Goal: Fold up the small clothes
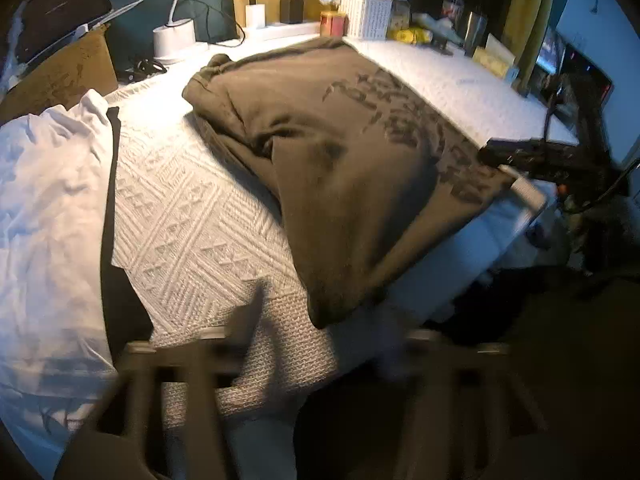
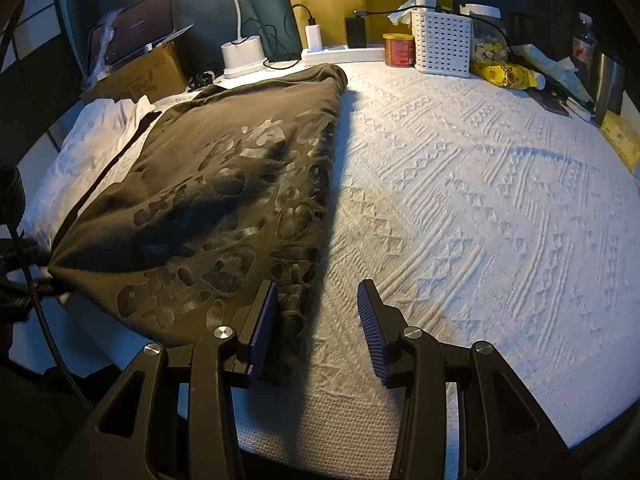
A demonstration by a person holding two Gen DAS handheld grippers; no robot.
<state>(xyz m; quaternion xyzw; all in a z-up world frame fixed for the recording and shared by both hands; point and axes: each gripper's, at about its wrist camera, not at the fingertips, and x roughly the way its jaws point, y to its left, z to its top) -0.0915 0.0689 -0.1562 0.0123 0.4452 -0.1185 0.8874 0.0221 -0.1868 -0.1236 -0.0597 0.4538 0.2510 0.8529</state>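
An olive-brown printed shirt [image 1: 340,152] lies folded lengthwise on the white textured cloth [image 1: 188,216], its near hem hanging over the front edge. In the right wrist view the shirt [image 2: 224,208] lies left of centre. My left gripper [image 1: 320,320] is blurred by motion at the front edge, just below the shirt's near corner; its fingers stand apart with nothing between them. My right gripper [image 2: 318,312] is open and empty, its left finger [image 2: 264,320] over the shirt's near right edge and its right finger [image 2: 370,328] over bare cloth. The right gripper [image 1: 528,152] also shows in the left wrist view.
A white garment [image 1: 52,220] with a dark strip lies at the left. Along the back stand a lamp base [image 2: 244,54], chargers, a red tin [image 2: 398,50], a white basket [image 2: 442,42], a yellow packet [image 2: 502,74] and a cardboard box with a laptop [image 2: 136,60].
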